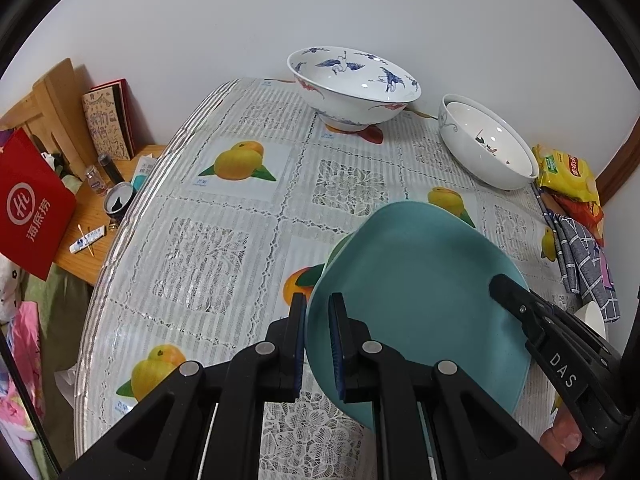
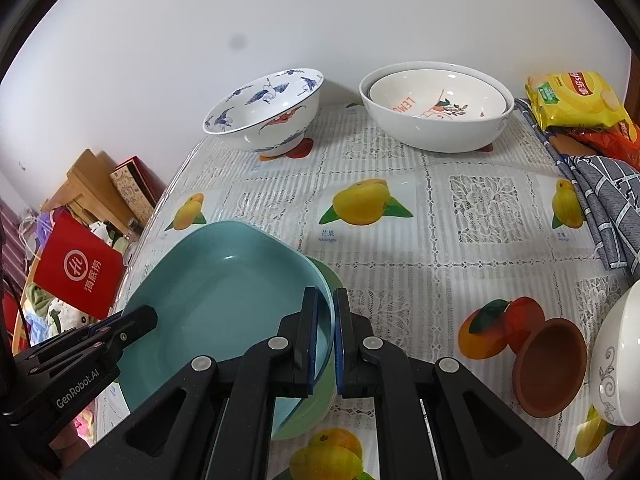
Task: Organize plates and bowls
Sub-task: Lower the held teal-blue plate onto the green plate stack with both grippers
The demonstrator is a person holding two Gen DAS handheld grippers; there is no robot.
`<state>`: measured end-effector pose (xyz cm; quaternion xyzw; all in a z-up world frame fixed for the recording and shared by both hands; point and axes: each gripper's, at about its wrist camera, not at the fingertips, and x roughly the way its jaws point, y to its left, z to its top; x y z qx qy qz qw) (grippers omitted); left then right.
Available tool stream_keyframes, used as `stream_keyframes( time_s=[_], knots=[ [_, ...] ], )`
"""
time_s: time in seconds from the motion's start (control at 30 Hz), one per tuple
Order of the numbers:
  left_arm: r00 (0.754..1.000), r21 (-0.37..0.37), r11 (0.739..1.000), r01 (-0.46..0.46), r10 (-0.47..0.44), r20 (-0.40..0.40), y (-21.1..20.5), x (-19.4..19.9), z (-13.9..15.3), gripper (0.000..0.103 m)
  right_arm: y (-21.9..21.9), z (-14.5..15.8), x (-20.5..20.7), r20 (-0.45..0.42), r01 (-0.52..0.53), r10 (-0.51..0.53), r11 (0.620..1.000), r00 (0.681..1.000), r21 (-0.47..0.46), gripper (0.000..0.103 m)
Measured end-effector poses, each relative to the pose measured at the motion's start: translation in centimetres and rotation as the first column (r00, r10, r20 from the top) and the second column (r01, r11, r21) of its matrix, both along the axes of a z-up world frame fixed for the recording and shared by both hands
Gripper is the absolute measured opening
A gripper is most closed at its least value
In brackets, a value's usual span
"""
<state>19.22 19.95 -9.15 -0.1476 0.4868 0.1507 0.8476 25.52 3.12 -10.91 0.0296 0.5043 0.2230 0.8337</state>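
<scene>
A teal square plate (image 1: 416, 300) (image 2: 224, 300) is held between both grippers, over a light green plate (image 2: 320, 408) on the table. My left gripper (image 1: 318, 344) is shut on the teal plate's left rim. My right gripper (image 2: 326, 344) is shut on its right rim. A blue crane-pattern bowl (image 1: 352, 88) (image 2: 268, 112) stands at the far edge. Two nested white bowls (image 1: 488, 144) (image 2: 436, 108) stand to its right. A small brown bowl (image 2: 548, 368) and a white patterned bowl (image 2: 616, 364) sit at the near right.
The table (image 1: 208, 248) has a fruit-print lace cloth and stands against a white wall. Yellow snack bags (image 2: 576, 100) and a grey checked cloth (image 2: 600, 200) lie at the right edge. A red bag (image 1: 32, 204) and a cluttered wooden stand (image 1: 92, 196) are left of the table.
</scene>
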Motion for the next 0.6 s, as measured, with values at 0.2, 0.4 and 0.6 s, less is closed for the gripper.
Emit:
stream_keyframes(
  time_s=[0.2,0.4,0.6],
  knots=[
    [1.000,-0.014,1.000,-0.016,0.016,-0.026,0.2,-0.1,-1.4,0.011,0.6,-0.9,0.1,-0.003,-0.033,0.033,0.999,0.999,-0.022,0.007],
    [0.999,-0.021,1.000,-0.017,0.016,-0.037,-0.1,0.4,-2.1,0.011,0.7,-1.9,0.8,-0.016,-0.052,0.052,0.998,0.999,-0.045,0.008],
    [0.999,-0.028,0.999,-0.015,0.014,-0.050,-0.2,0.9,-2.7,0.011,0.6,-2.7,1.5,-0.026,-0.066,0.065,0.997,0.998,-0.048,0.008]
  ],
)
